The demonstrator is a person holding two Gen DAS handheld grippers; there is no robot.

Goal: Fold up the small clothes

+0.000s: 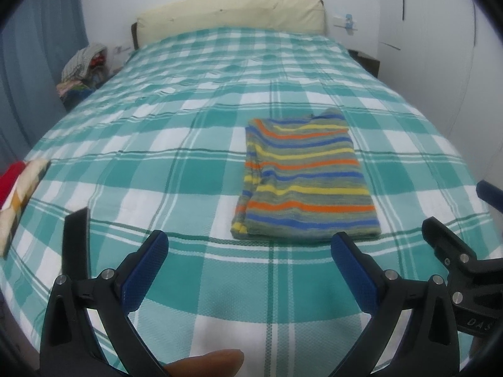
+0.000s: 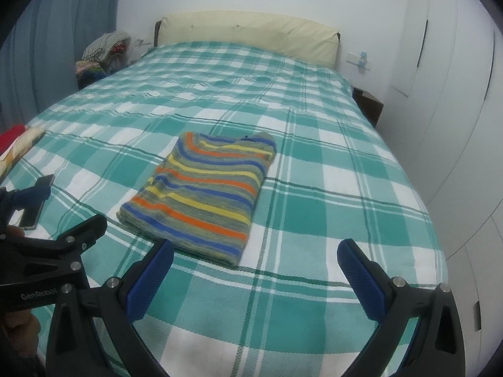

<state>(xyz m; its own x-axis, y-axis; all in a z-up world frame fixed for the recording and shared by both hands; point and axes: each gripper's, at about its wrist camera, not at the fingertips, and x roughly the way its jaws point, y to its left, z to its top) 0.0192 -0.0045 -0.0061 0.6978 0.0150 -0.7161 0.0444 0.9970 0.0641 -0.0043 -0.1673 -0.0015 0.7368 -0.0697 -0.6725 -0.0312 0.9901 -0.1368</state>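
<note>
The bed (image 1: 157, 188), under a green-and-white check cover, fills both views and serves as the work surface. At its head stands a cream headboard (image 1: 232, 12); off its far left corner sits a heap of clothes (image 1: 81, 69), and at its left edge lie a red cloth (image 1: 11, 179) and a patterned one (image 1: 22, 198), not yet laid out as far as can be seen.

Toward the near end of the bed, right of its middle, lies the striped top (image 1: 305, 182). It is already a compact rectangle, sleeves tucked in, layered edges showing along its left side. It looks folded in, perhaps with one more halving to come; that is a judgement.

Near the bed's left edge a phone (image 2: 31, 210) lies flat.

The left gripper (image 1: 248, 248) hangs over the near end, jaws spread wide, holding nothing. The right gripper (image 2: 254, 257) is likewise wide apart and empty, just short of the top's near edge.
</note>
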